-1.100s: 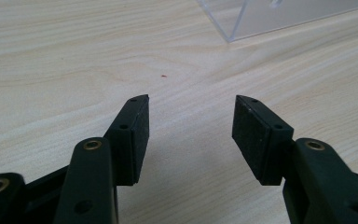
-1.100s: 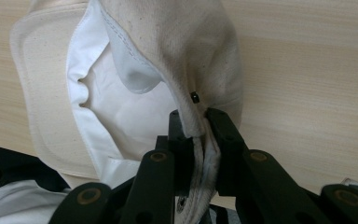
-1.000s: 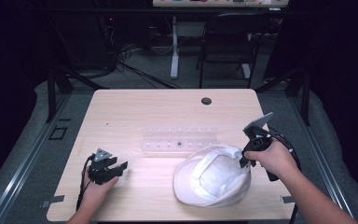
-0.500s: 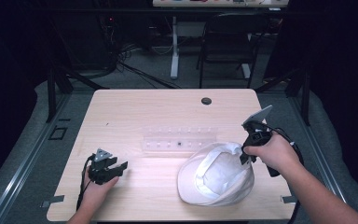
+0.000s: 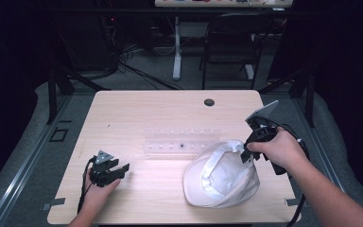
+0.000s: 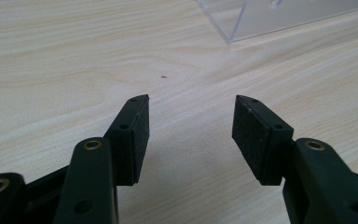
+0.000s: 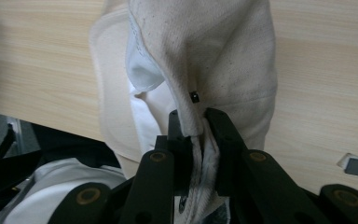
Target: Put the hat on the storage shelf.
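The pale wooden table (image 5: 170,113) spreads under both hands, its round black cable hole (image 5: 209,102) far beyond the right claw. On it, just below and to the near-left of the right gripper (image 5: 246,152), lies the white cloth cap (image 5: 222,177) – a soft, domed hat of cream fabric, lying with its open inside up. Its near side lies on the wood while the edge nearest the claw is lifted off the surface. In the right gripper view the two black jaws of the right gripper (image 7: 198,126) are clamped tight on a fold of the cap's rim (image 7: 193,122), cloth bunched between the pads and the rest of the cap (image 7: 223,51) hanging away in front of them.

The clear plastic tray (image 5: 179,142), long and shallow, lies left of the right claw, just beyond the cap, and ahead and to the right of the left gripper (image 5: 123,168). That claw sits low at the table's near left – jaws spread apart with bare wood between them, as the left gripper view (image 6: 189,133) shows, with a corner of the clear tray (image 6: 242,23) further ahead.
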A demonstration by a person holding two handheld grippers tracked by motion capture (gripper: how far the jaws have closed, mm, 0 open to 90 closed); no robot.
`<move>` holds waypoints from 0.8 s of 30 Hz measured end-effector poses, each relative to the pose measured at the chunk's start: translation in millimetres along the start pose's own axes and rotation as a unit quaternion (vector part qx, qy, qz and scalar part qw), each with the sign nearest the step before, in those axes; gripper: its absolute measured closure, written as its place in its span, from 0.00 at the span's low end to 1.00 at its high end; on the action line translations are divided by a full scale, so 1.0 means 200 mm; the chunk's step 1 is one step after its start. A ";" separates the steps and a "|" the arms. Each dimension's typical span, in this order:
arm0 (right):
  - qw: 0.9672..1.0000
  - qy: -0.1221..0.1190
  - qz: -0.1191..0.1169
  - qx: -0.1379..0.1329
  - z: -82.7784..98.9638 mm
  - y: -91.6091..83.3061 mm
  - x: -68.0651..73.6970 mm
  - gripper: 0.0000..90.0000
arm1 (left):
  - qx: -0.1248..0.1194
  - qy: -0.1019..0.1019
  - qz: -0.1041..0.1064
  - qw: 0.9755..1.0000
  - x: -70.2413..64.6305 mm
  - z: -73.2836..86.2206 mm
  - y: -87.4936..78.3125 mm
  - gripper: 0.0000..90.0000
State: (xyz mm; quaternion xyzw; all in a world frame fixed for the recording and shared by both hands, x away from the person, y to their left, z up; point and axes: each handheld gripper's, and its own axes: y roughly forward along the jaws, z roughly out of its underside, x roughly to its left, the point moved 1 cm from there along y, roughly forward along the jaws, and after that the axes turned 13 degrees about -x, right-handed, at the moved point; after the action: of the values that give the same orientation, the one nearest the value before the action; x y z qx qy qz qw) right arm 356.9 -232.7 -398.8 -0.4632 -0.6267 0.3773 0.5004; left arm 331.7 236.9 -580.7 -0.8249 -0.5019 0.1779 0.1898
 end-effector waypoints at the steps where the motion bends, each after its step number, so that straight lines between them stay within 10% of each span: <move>1: 1.000 0.004 -0.016 0.000 -0.01 -0.01 0.00 0.90 | 0.000 0.003 0.000 1.000 0.00 0.00 0.00 0.52; 15: 0.992 0.034 -0.120 0.012 -0.03 -0.07 0.04 0.90 | -0.006 0.003 0.000 1.000 -0.01 0.00 0.00 0.52; 24: 0.977 0.068 -0.203 0.008 -0.03 -0.09 0.04 0.90 | -0.005 0.003 0.000 1.000 -0.01 0.00 0.00 0.52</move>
State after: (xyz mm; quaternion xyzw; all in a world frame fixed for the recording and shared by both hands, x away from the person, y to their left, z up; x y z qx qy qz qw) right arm 359.3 -229.9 -377.5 -0.3474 -0.6689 0.2403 0.6116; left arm 330.8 235.7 -579.8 -0.8265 -0.5021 0.1726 0.1871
